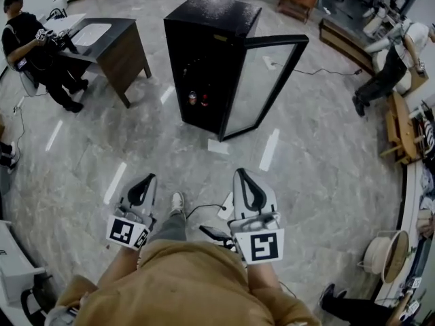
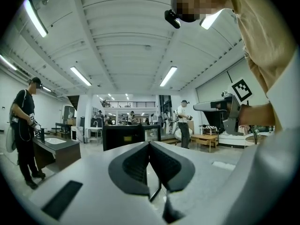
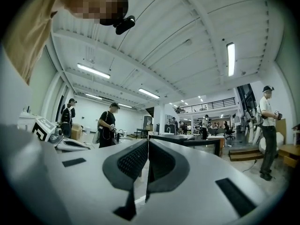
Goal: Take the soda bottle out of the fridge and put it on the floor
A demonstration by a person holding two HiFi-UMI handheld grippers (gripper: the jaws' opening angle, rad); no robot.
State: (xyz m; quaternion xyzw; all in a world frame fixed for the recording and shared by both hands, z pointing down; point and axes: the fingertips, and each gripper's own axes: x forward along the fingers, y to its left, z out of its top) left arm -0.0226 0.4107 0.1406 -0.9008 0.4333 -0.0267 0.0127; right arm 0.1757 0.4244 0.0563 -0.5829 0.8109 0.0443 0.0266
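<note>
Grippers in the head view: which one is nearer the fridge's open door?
The right gripper, on the picture's right. The open glass door of the fridge swings out ahead of it; the left gripper sits further off to the side.

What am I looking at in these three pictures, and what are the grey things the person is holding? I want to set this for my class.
There is no robot here. A person holds a two-jaw gripper in each hand. The head view comes from a camera on the person's head, looking steeply down. It shows the left gripper and the right gripper. The other two pictures come from cameras riding on the grippers, each looking along its own jaws. Both pairs of jaws are shut, and neither holds anything. Ahead, on the floor, stands a black fridge with its glass door open. Bottles show inside, too small to tell which is the soda.
</note>
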